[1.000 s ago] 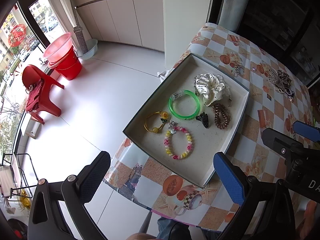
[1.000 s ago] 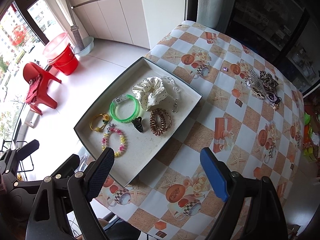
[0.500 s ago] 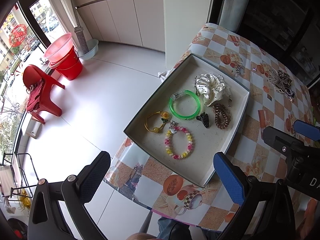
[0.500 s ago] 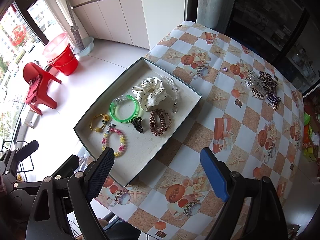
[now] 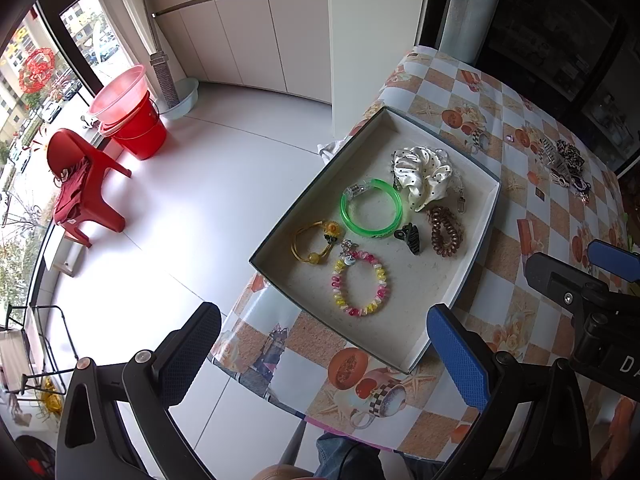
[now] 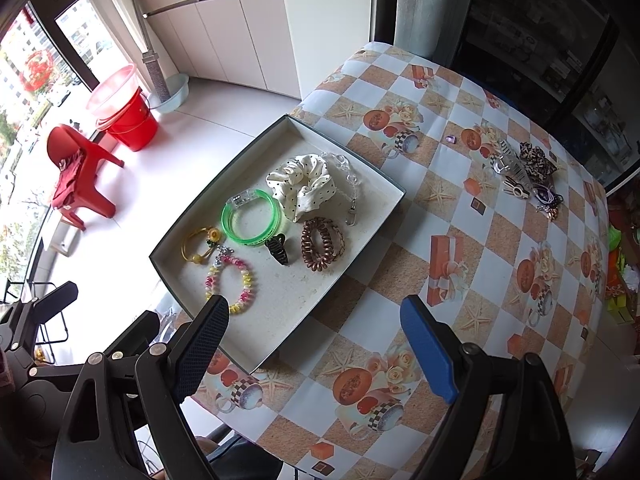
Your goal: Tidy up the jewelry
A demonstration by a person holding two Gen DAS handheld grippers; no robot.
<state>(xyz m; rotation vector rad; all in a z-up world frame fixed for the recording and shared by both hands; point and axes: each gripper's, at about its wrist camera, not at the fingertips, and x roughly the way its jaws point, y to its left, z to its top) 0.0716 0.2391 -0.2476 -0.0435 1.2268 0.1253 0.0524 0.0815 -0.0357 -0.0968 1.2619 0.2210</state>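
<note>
Both claws hang above the counter (image 6: 472,208), angled steeply down, nothing between the fingers.

Left claw (image 5: 324,356): wide, empty, over the near corner of the tray (image 5: 486,216). Its black finger (image 5: 192,352) sits over floor, its blue finger (image 5: 456,360) over the tray's near right edge.

Right claw (image 6: 316,344): wide, empty, over the checkered cloth just right of the tray (image 6: 384,216). It also shows at the right edge of the left wrist view (image 5: 600,276).

The tray is a shallow open box at the counter's left edge. Inside:
- cream polka-dot scrunchie (image 6: 302,186) at the far end, clear chain with a metal clasp (image 6: 350,192) just beside it
- green bangle (image 6: 250,218) touching the scrunchie's near side
- small black claw clip (image 6: 278,248) against the bangle
- brown coil hair tie (image 6: 322,244) right of the clip
- yellow cord bracelet (image 6: 200,244) by the left wall
- pink-and-yellow beaded bracelet (image 6: 230,280) nearest the claws, its charm touching the yellow one

Outside the tray, well apart at the far right of the counter: a loose pile of jewelry (image 6: 528,178), with metal clips, a leopard-print piece and what looks like a chain; too tangled to separate. A small purple bit (image 6: 451,139) lies alone on the cloth between the pile and the tray.

On the floor: red chair (image 5: 80,184), red bucket (image 5: 136,128).
</note>
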